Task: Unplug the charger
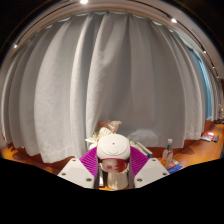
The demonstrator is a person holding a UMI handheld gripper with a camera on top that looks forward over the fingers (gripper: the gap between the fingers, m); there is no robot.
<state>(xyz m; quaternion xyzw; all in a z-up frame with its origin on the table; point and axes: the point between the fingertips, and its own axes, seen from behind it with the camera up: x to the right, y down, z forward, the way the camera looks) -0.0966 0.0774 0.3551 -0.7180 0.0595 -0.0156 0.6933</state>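
A white rounded charger [113,146] sits between my two fingers, with a reddish-brown part [116,166] just below its white top. My gripper [113,160] is shut on it: the magenta pads [90,160] press against it on both sides. The charger is held up in front of a pale curtain [110,80]. No socket or cable shows; whatever is beneath the charger is hidden by the fingers.
A wooden surface [190,152] runs behind the gripper at either side. On it to the right stand a small clear bottle [168,150] and a flat coloured thing like a book [209,136]. A beige object [104,130] lies just beyond the charger.
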